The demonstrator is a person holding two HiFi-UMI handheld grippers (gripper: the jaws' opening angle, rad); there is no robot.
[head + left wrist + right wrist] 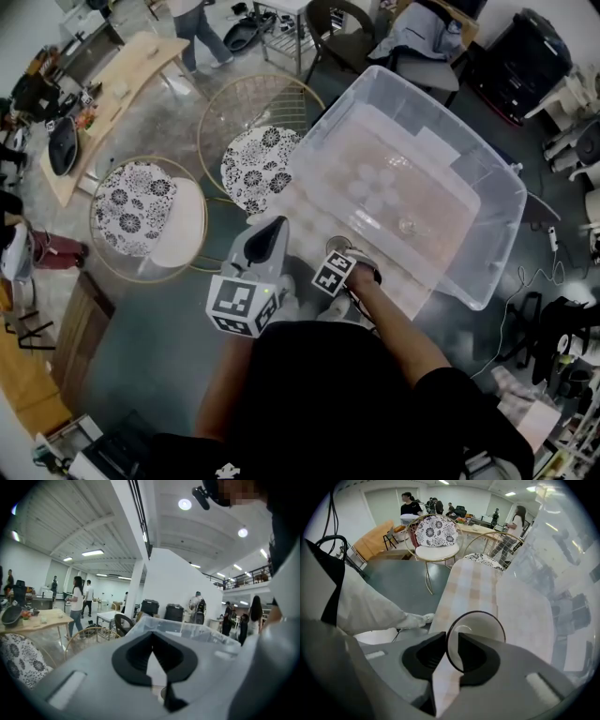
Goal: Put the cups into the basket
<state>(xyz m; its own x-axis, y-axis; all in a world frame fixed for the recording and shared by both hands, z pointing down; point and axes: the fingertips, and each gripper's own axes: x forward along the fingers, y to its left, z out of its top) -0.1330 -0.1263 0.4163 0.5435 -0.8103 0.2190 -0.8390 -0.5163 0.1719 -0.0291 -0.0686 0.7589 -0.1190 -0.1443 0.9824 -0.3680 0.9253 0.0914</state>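
Note:
A clear plastic cup with a dark rim (483,626) stands upright on the checked cloth (471,581), beside the big clear bin (487,244). My right gripper (452,640) points down over the cup. Its jaws straddle the near wall of the rim with a narrow gap still showing, so it is open. In the head view the right gripper (354,274) sits at the bin's near corner, and the cup is mostly hidden beneath it. Another clear cup (409,226) lies inside the bin. My left gripper (277,225) hovers level to the left, jaws shut and empty (152,638).
Two wire chairs with patterned cushions (150,211) (260,159) stand left of the table. A wooden table (112,89) and people are farther off. The bin's clear wall (562,578) rises right of the cup. Cables lie on the floor at right (525,300).

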